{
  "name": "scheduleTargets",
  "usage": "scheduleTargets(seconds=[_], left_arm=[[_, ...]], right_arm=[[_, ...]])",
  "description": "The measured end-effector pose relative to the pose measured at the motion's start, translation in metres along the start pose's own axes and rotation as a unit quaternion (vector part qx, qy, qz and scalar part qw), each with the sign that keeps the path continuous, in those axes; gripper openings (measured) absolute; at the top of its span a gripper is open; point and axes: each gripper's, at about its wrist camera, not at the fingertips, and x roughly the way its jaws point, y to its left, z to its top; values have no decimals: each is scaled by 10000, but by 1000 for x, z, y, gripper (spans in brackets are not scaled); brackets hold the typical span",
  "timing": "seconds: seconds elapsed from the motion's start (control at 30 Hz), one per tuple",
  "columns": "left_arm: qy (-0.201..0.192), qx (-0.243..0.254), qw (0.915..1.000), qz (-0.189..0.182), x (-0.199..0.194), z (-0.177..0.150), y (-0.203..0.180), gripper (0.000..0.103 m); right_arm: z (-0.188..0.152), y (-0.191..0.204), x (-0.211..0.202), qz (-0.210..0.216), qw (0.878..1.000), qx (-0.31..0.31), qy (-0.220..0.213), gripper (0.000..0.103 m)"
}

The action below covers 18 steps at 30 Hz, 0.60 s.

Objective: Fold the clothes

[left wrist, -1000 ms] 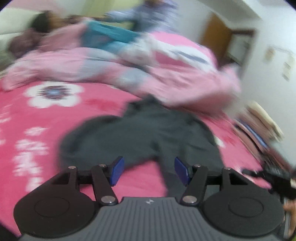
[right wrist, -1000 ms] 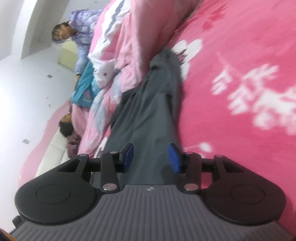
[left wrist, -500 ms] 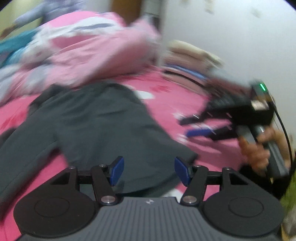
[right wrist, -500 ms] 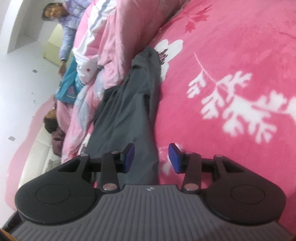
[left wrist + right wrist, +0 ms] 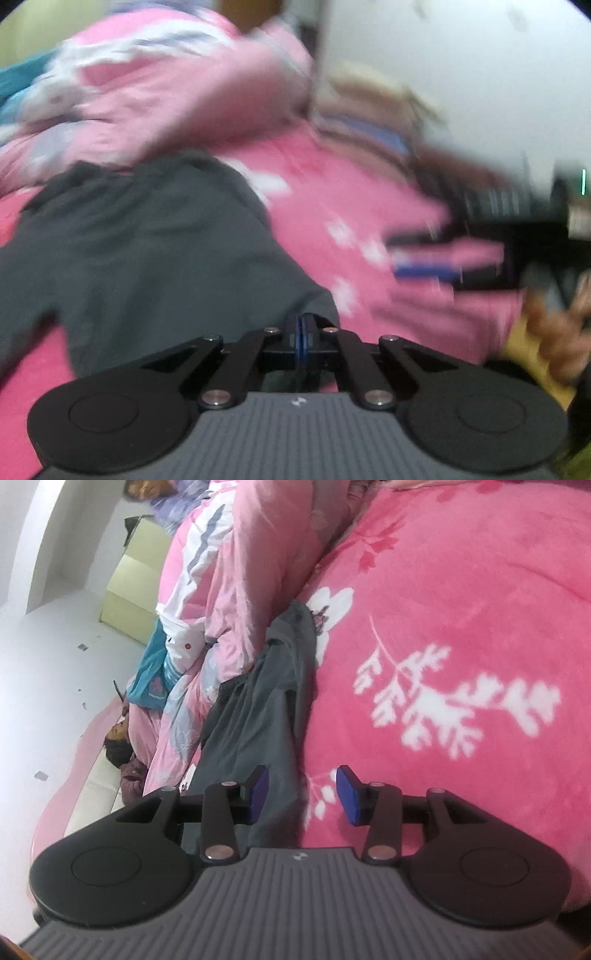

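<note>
Folding barely begun: grey garment [image 5: 147,251] spread unfolded on pink floral blanket [image 5: 461,609].
Its near corner, at lower centre, is pinched by the closed left gripper [image 5: 303,332]; the right gripper [image 5: 302,794] is held half open, empty, over the garment's edge.

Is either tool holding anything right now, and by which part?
The left tool is shut at the near edge of the dark grey garment, apparently pinching it. The right tool is open, holding nothing.

Left wrist view motion-blurred; grey garment [image 5: 147,251] near hem hidden behind left hand-held gripper [image 5: 303,332].
</note>
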Motion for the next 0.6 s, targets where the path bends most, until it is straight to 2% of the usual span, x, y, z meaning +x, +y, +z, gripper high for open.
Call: scheduleTargets(seconds=[0.1, 0.2, 0.27, 0.33, 0.4, 0.5, 0.6], left_arm=[[-317, -1022, 9942, 71, -20, 9, 44, 2], [-209, -1976, 9800, 39, -23, 11, 85, 2], [-183, -2442, 9695, -34, -24, 6, 104, 2], [-204, -2720, 9621, -82, -23, 1, 118, 2], [-229, -2785, 9601, -70, -24, -3, 126, 2], [-243, -2844, 9584, -74, -24, -7, 132, 2], [-276, -2957, 9548, -105, -30, -14, 137, 2]], right_arm=[[14, 4, 19, 72, 9999, 0, 131, 41], [26, 9, 48, 38, 9996, 21, 282, 41], [31, 12, 70, -26, 9991, 79, 411, 41], [33, 14, 92, -158, 9981, 162, 566, 41], [32, 13, 109, -231, 9968, 281, 709, 41], [27, 16, 125, -119, 9956, 402, 835, 40], [20, 20, 135, 100, 9935, 490, 1026, 34]])
